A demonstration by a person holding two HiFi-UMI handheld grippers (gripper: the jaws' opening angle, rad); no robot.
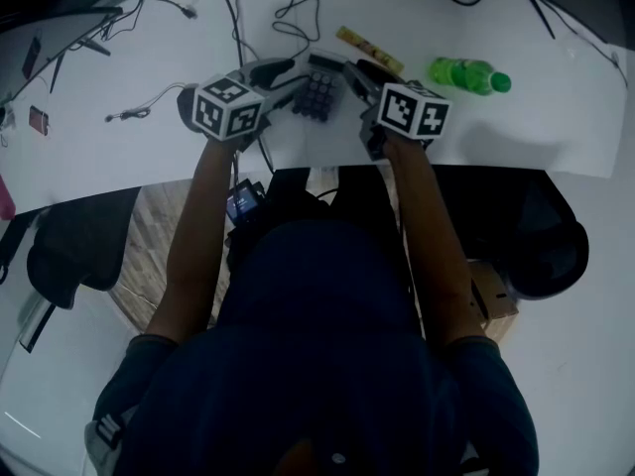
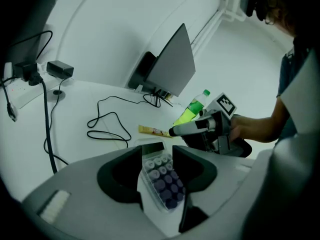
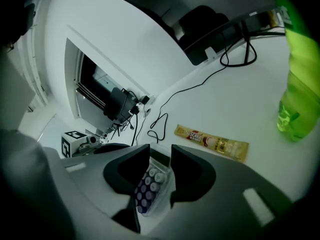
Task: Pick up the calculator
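Head view: the calculator (image 1: 317, 92) lies flat on the white table (image 1: 516, 127), keys up. The left gripper (image 1: 281, 72) sits just to its left and the right gripper (image 1: 355, 75) just to its right, both angled in and down. They seem placed this way so the flat body can be taken from the side. A coffee sachet (image 1: 369, 50) lies beyond the calculator and a green bottle (image 1: 468, 74) is well to its right, both out of the way.

Left gripper view: the jaws stand moderately wide and the calculator (image 2: 162, 176) shows in the gap between them. The pads do not look pressed on it, so this reads as lining up before a squeeze. The right gripper's tip pokes in beyond the calculator.

Right gripper view: these jaws stand narrower but still apart. The calculator (image 3: 148, 184) shows through the gap, lying on the table and not yet lifted. I judge the calculator is straddled, not clamped.
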